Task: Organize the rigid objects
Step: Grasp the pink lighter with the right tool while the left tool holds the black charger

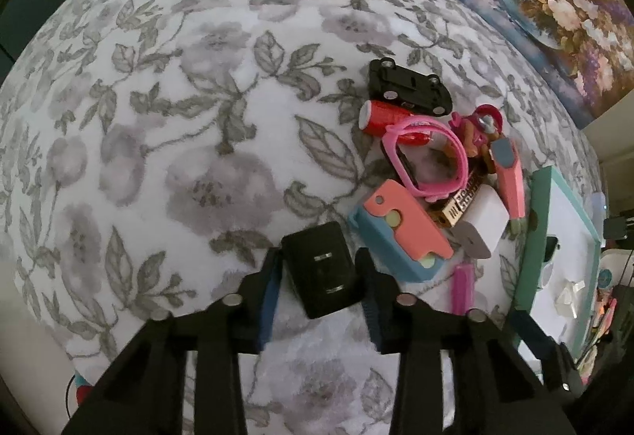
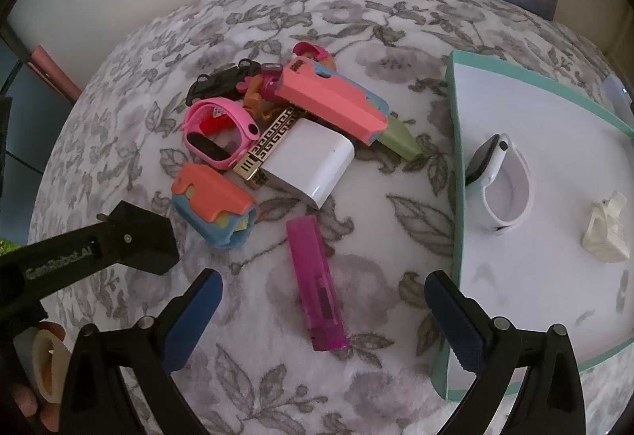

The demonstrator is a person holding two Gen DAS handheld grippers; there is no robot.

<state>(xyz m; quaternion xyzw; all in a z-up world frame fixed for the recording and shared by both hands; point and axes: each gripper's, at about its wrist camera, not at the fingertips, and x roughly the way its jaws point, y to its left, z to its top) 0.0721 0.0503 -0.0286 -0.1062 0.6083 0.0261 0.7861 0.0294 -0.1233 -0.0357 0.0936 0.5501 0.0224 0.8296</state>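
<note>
Two grippers are mine: my left gripper [image 1: 317, 268] has its blue pads pressed on a black charger [image 1: 321, 268], a smooth blocky plug lying on the fuzzy flowered cloth [image 1: 158, 118]. My right gripper [image 2: 323, 312] stands wide open and holds nothing; one glossy purple lighter [image 2: 317, 284] lies between its fingers. Near it the pile has one white charger [image 2: 313, 161], one pink watch [image 2: 220, 136] and one black car [image 2: 220, 84]. One tray [image 2: 455, 157] with teal rim holds one white watch [image 2: 499, 181].
</note>
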